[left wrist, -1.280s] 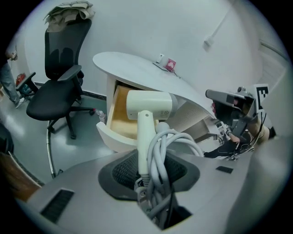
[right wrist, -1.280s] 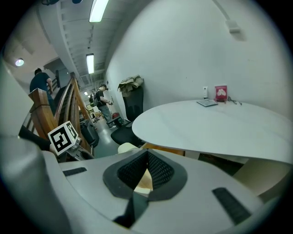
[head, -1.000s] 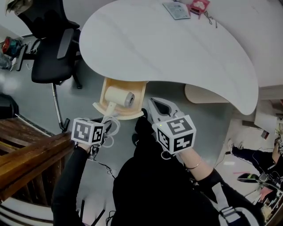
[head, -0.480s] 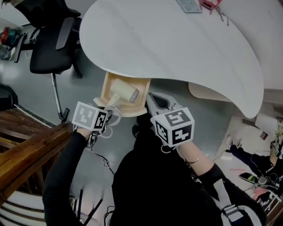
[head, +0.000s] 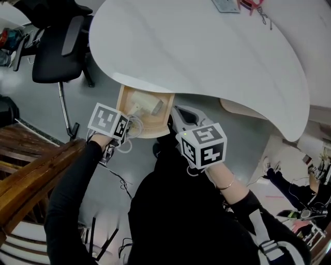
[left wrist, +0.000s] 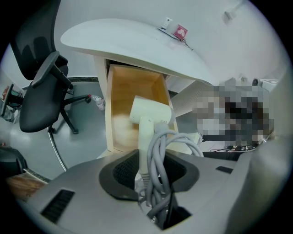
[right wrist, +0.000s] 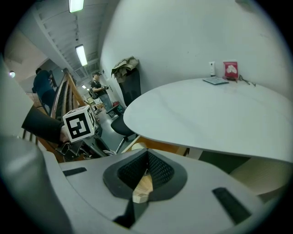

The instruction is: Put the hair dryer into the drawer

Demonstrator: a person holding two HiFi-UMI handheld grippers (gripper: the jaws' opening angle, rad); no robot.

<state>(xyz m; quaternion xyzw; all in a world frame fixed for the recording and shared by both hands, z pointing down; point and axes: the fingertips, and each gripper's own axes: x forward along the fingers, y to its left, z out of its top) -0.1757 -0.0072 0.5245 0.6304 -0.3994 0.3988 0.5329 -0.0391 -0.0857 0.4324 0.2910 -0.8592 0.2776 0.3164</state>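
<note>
A cream hair dryer (head: 145, 104) lies with its head inside the open wooden drawer (head: 122, 103) under the white table (head: 207, 52). My left gripper (head: 129, 126) is at the drawer's front edge, shut on the dryer's handle and its coiled grey cord (left wrist: 161, 153). In the left gripper view the hair dryer (left wrist: 149, 114) points away over the drawer (left wrist: 110, 114), its handle running down between the left gripper's (left wrist: 149, 167) pads. My right gripper (head: 172, 118) sits at the drawer's front right corner. In the right gripper view, the right gripper (right wrist: 145, 176) is shut on a pale wooden edge (right wrist: 142, 189) of the drawer.
A black office chair (head: 57, 52) stands left of the drawer. A dark wooden railing (head: 31, 160) runs along the lower left. A card and a small red item (head: 227, 5) lie at the table's far edge. People (right wrist: 98, 84) stand far off.
My left gripper has carried the hair dryer toward the table and down, so its head now lies deeper in the drawer. The right gripper has stayed on the drawer's corner.
</note>
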